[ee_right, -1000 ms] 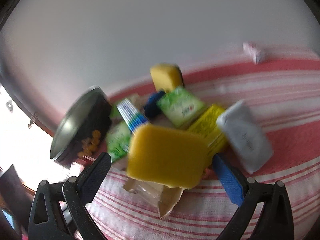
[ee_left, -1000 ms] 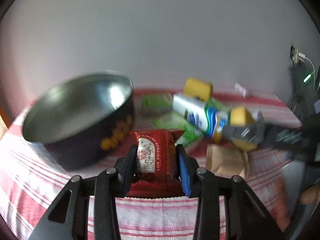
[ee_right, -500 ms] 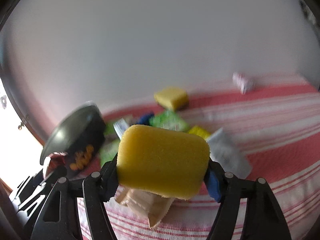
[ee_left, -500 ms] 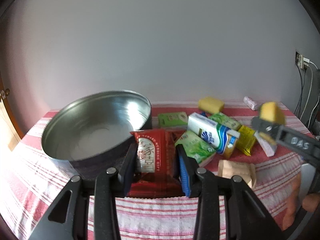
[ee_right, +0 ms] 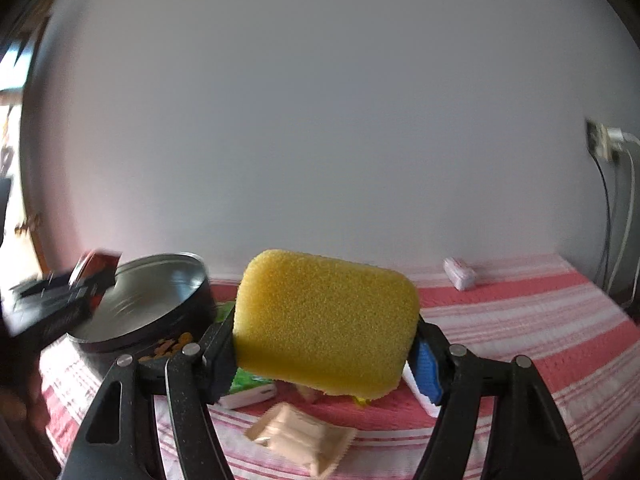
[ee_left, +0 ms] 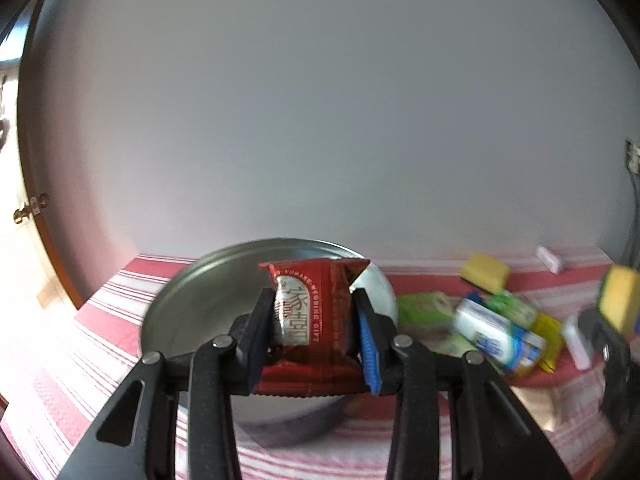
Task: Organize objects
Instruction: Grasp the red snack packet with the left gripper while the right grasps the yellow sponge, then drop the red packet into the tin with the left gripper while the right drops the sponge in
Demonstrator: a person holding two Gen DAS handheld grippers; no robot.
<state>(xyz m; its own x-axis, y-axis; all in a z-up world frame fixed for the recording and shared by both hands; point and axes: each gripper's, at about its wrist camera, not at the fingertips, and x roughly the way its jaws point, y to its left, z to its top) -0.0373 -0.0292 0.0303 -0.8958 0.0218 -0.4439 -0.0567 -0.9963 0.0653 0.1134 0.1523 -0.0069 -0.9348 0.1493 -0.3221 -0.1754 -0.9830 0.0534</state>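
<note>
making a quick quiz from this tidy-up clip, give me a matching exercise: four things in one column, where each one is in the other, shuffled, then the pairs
Things
1. red foil snack packet
2. yellow rectangular sponge
3. beige paper sachet
4. round metal bowl

Places
A. lying flat on the striped cloth
B. clamped in the right gripper
C. standing on the cloth, behind the left gripper
D. clamped in the left gripper

Pairs: 1-D, 2-B, 3-A, 4-C
</note>
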